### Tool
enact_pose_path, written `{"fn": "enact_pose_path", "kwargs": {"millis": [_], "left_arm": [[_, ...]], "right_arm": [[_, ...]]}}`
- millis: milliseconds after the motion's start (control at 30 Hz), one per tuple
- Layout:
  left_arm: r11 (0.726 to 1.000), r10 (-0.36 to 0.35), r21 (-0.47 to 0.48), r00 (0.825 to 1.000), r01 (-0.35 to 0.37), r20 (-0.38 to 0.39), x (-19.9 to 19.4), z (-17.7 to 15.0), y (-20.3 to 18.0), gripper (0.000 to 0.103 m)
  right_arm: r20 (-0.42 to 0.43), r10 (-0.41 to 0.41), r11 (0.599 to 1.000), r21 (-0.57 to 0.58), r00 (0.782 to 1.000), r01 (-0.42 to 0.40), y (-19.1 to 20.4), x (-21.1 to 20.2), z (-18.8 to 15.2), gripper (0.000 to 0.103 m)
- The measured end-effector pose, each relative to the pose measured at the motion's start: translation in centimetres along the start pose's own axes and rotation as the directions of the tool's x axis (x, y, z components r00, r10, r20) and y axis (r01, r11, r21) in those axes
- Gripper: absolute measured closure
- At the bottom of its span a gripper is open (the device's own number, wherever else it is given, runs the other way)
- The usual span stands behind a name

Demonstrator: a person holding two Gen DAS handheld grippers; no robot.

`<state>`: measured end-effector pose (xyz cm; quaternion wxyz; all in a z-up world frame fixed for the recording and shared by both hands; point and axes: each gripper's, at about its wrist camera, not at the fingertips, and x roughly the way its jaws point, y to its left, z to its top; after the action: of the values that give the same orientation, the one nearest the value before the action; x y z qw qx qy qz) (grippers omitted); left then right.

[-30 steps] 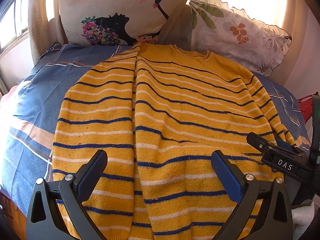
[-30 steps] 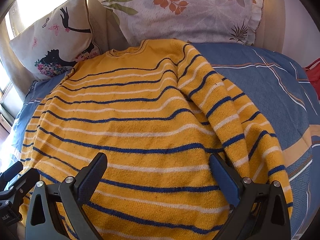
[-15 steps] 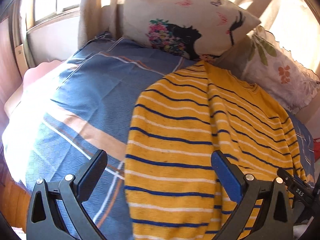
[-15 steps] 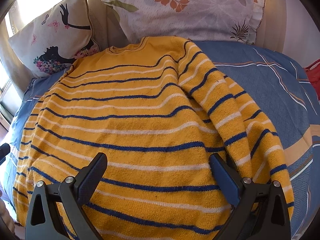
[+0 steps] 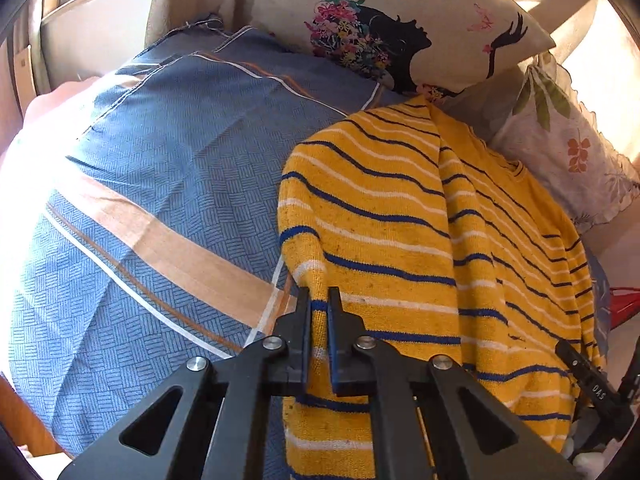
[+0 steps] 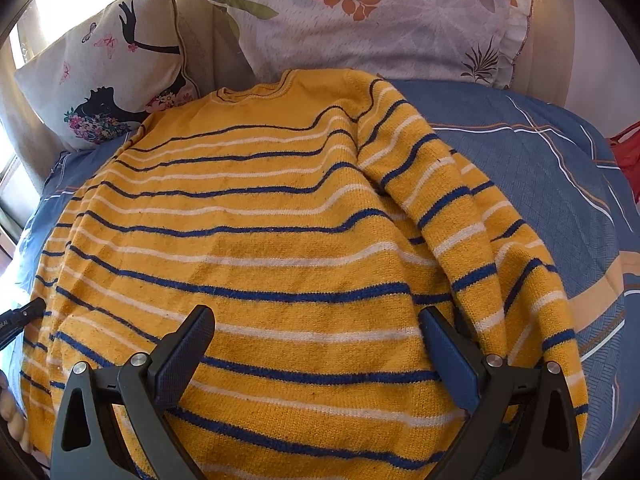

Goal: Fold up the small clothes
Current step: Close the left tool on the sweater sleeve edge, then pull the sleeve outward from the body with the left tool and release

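**Left tongs bite the sweater's edge**

We have the left gripper (image 5: 319,300) clenched on the left edge of the yellow striped sweater (image 6: 256,248), which lies spread on the blue bedsheet (image 5: 160,184) ahead of both tools. Our right gripper (image 6: 316,336) hangs released above the sweater's lower body (one sleeve folded across its right side). Beyond the collar, two pillows (image 6: 372,20) lean against the headboard.

Coarse matt knitted sweater (image 5: 400,240) in fuzzy yellow wool-like yarn, woven blue cotton-like bedsheet (image 5: 160,184) with basket-weave texture, smooth printed cloth pillows (image 6: 360,20), matt black plastic left gripper (image 5: 319,312) with shiny metal pins, right gripper (image 6: 316,344) with finely dimpled pads (image 6: 188,344)
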<state>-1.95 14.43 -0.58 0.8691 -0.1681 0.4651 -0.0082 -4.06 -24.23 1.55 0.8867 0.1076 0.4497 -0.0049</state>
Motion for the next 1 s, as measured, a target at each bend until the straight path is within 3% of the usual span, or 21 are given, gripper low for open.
{"fn": "enact_pose_path", "kwargs": {"millis": [67, 133, 267, 367, 433, 533, 633, 733, 800, 933, 1000], "left_arm": [[0.999, 0.002, -0.038, 1.0, -0.002, 0.015, -0.6, 1.0, 1.5, 0.097], [0.996, 0.072, -0.057, 0.995, -0.068, 0.065, -1.5, 2.3, 3.0, 0.097], [0.974, 0.211, -0.113, 0.964, -0.194, 0.16, -2.6, 6.2, 6.4, 0.097], [0.949, 0.298, -0.151, 0.941, -0.275, 0.16, -1.4, 8.7, 8.4, 0.097], [0.94, 0.321, -0.161, 0.937, -0.299, 0.136, -0.4, 9.4, 9.3, 0.096], [0.943, 0.308, -0.171, 0.945, -0.287, 0.111, 0.0, 9.2, 9.7, 0.095], [0.946, 0.3, -0.172, 0.942, -0.275, 0.147, -1.3, 8.2, 9.8, 0.094], [0.944, 0.291, -0.215, 0.941, -0.251, 0.175, -3.2, 7.2, 10.6, 0.083], [0.947, 0.271, -0.232, 0.942, -0.223, 0.196, -4.4, 6.5, 10.9, 0.078], [0.959, 0.222, -0.224, 0.949, -0.171, 0.223, -6.9, 5.0, 10.7, 0.071], [0.965, 0.206, -0.21, 0.949, -0.157, 0.237, -8.1, 4.2, 10.4, 0.066]], "right_arm": [[-0.001, -0.004, 1.0, -0.003, 1.0, 0.004, 0.0, 0.0, 0.0, 0.0], [-0.003, -0.01, 1.0, -0.006, 1.0, 0.01, 0.1, 0.1, 0.0, 0.0], [-0.003, -0.02, 1.0, -0.01, 1.0, 0.02, 0.3, 0.3, 0.0, 0.0], [-0.003, -0.026, 1.0, -0.015, 1.0, 0.025, 0.3, 0.2, -0.1, 0.0], [-0.008, 0.017, 1.0, -0.012, 1.0, -0.017, -0.2, -0.3, 0.4, 0.0], [0.075, 0.064, 0.997, 0.027, 0.995, -0.067, -2.6, -3.4, 2.3, 0.001], [0.159, -0.049, 0.999, 0.026, 0.986, 0.046, -5.2, -6.0, 5.6, 0.0], [0.181, -0.12, 0.992, -0.019, 0.976, 0.126, -6.7, -5.5, 9.6, 0.0], [0.167, -0.15, 0.984, -0.073, 0.974, 0.164, -7.1, -2.8, 11.9, 0.0], [0.096, -0.308, 0.929, -0.182, 0.947, 0.321, -8.2, 4.3, 13.8, 0.006], [-0.011, -0.258, 0.951, -0.178, 0.966, 0.252, -9.4, 6.7, 13.2, 0.013]]}}
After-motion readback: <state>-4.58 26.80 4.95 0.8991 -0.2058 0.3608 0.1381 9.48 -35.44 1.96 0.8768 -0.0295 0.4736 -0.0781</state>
